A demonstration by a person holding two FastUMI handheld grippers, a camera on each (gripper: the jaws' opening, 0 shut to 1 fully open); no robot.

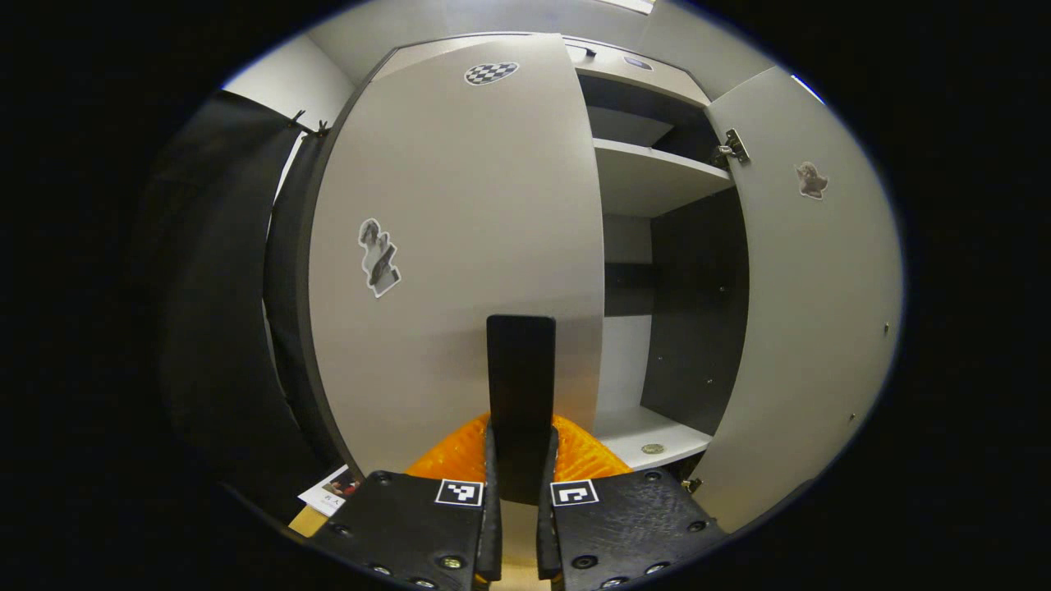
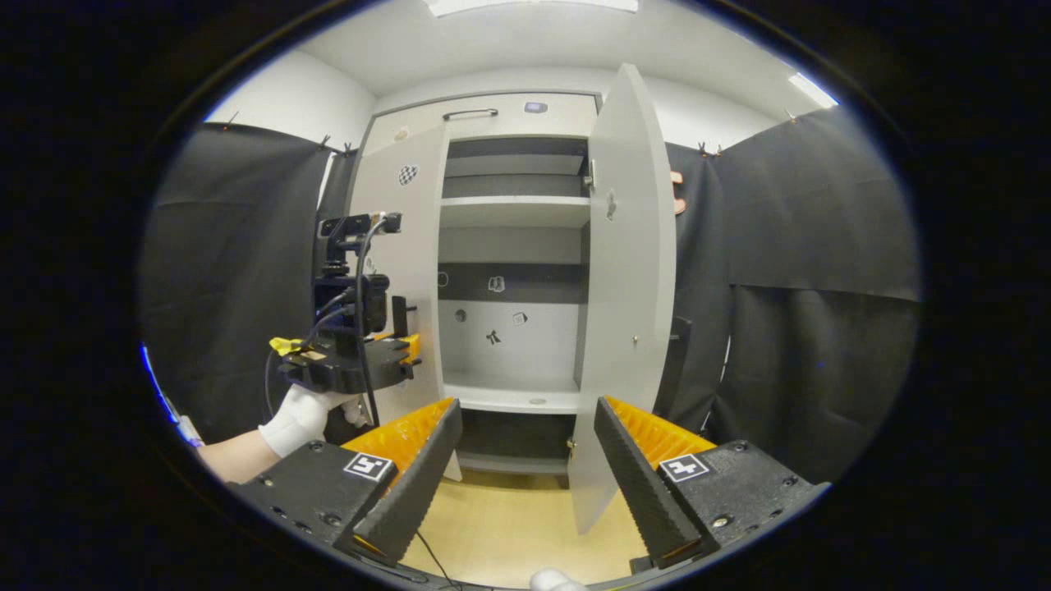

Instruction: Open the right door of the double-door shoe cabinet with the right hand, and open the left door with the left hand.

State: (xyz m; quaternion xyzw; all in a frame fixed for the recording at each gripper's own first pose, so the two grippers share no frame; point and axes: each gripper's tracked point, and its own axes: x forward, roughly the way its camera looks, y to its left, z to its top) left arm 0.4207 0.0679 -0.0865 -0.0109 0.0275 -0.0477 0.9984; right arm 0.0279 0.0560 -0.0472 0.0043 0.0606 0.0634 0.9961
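Looking along the left gripper, its two black fingers stood pressed on a flat black upright handle mounted on the pale grey left door of the tall double-door shoe cabinet, with orange finger backing bulging behind. That door carried a checkered round sticker near its top and a cut-out figure sticker at mid height; neither bore readable writing. Past the door's edge the cabinet interior showed a pale upper shelf, dark side walls and a lower shelf holding a small round coin-like object, too small to identify. The grey right door stood swung wide, a metal hinge and a small sticker on its inner face. A printed card lay at the lower left, partly cut off, its text illegible. In the right gripper view, the right gripper hung well apart from the cabinet, ridged fingers spread wide and holding nothing. The right door stood open edge-on; the left door was partly hidden by the left gripper, held by a white-gloved hand. Small stickers dotted the back panel, too small to make out.
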